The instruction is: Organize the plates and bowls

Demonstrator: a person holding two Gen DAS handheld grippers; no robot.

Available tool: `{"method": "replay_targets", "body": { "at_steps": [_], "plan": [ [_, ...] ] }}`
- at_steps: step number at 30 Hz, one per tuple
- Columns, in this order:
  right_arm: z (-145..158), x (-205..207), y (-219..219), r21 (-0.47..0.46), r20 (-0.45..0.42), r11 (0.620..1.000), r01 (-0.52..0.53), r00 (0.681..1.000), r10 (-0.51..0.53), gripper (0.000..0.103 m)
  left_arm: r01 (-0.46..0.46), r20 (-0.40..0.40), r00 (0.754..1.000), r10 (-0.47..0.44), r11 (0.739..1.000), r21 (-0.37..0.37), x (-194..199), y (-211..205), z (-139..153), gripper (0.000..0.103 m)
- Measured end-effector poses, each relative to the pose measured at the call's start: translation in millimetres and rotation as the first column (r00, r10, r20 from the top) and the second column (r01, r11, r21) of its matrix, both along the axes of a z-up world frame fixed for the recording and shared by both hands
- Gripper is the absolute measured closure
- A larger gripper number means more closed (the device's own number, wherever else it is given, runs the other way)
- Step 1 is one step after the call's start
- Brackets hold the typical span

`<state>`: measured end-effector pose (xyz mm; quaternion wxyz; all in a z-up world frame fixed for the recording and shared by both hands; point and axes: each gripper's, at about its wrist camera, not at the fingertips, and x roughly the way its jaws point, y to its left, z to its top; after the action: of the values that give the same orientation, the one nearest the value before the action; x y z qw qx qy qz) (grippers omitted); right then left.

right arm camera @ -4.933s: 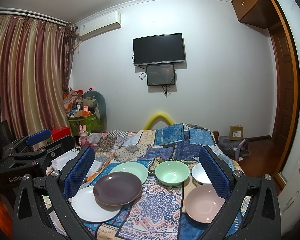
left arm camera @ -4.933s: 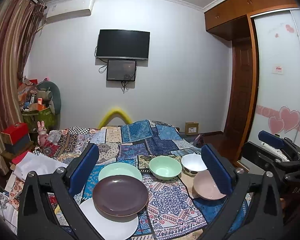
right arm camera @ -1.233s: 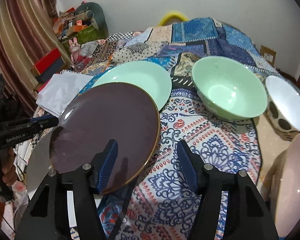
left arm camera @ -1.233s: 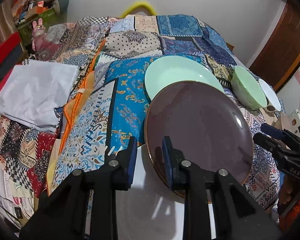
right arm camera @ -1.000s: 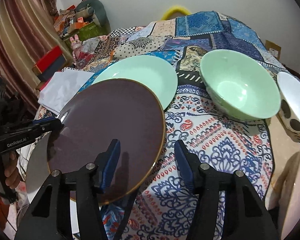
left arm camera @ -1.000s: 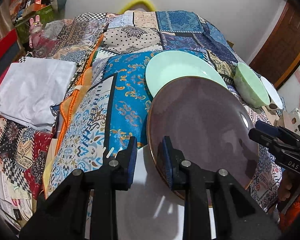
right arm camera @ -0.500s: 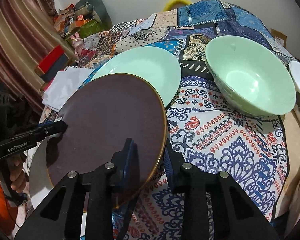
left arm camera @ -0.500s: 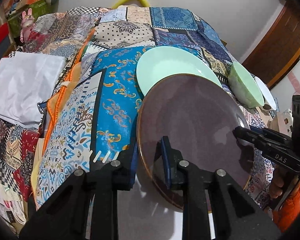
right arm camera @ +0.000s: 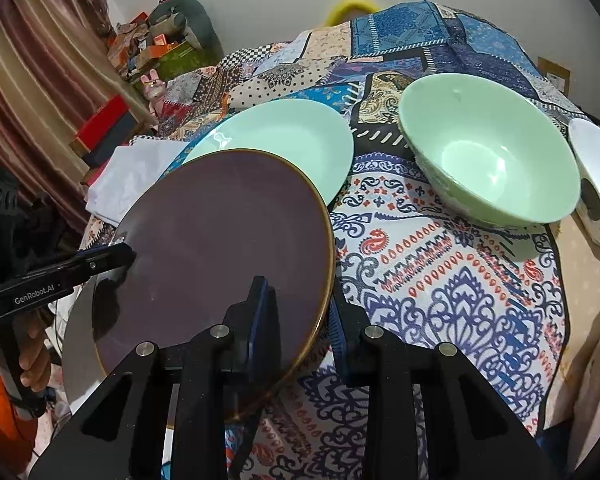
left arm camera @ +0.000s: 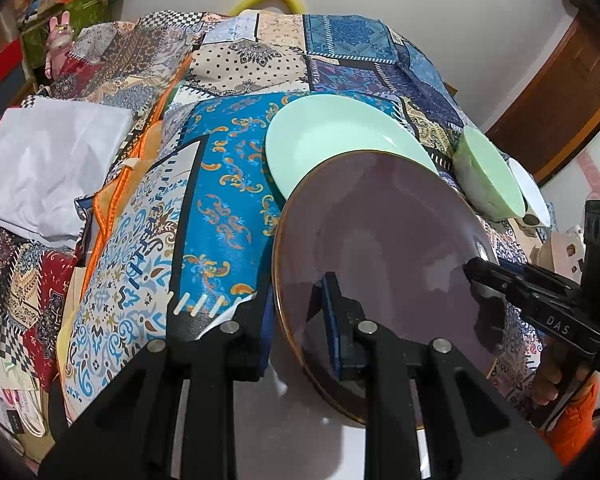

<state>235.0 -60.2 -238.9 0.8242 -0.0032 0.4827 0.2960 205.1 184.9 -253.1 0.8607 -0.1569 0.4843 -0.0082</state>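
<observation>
I've got both hand-held grippers clamped on 1 brown plate (right arm camera: 220, 248), frame centre: left hand-held gripper (left arm camera: 300, 320) on its left rim, right hand-held gripper (right arm camera: 300, 320) on its right rim. Beyond: 1 green plate (right arm camera: 284, 140), 1 green bowl (right arm camera: 492, 160), upper right.

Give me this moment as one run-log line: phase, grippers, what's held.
phase: two-handed grip | left gripper: shut on brown plate rim | right gripper: shut on opposite rim | under it: white plate | green plate: untouched
</observation>
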Motion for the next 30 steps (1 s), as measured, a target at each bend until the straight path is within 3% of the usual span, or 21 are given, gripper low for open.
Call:
{"method": "replay_targets", "body": {
  "at_steps": [30],
  "plan": [
    [55.2,-51.5,-75.7,0.092,0.094,0.992,0.082,0.991,-0.091,0.077,0.034,0.098,0.995,-0.035,0.999,0.015,-37.6,-74.8,67.8,0.081]
  ]
}}
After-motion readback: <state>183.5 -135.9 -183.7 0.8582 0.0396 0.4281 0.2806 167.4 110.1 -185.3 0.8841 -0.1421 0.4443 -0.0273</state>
